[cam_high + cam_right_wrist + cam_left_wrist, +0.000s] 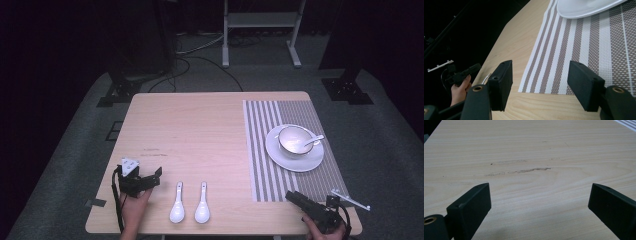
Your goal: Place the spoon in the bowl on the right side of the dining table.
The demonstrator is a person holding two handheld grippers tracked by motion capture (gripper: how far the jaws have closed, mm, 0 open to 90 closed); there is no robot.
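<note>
A white bowl (pixel 295 141) with a white spoon (pixel 314 140) resting in it stands on a white plate (pixel 300 166), on the striped placemat (pixel 265 150) at the table's right. Two more white spoons (pixel 177 205) (pixel 202 205) lie side by side near the front edge, bowls toward me. My left gripper (pixel 150 177) (pixel 540 195) is open over bare wood, just left of those spoons. At the front right, my right gripper (pixel 297 199) (pixel 540 75) is open over the placemat's (pixel 579 45) near left corner, with the plate (pixel 584 8) beyond it. Neither holds anything.
The light wooden table (pixel 200 130) (pixel 529 152) has faint scuff marks at mid left. Dark floor, cables and a white metal stand (pixel 260 30) lie beyond the far edge. In the right gripper view the other hand holds the left gripper (pixel 471 69) at the table's edge.
</note>
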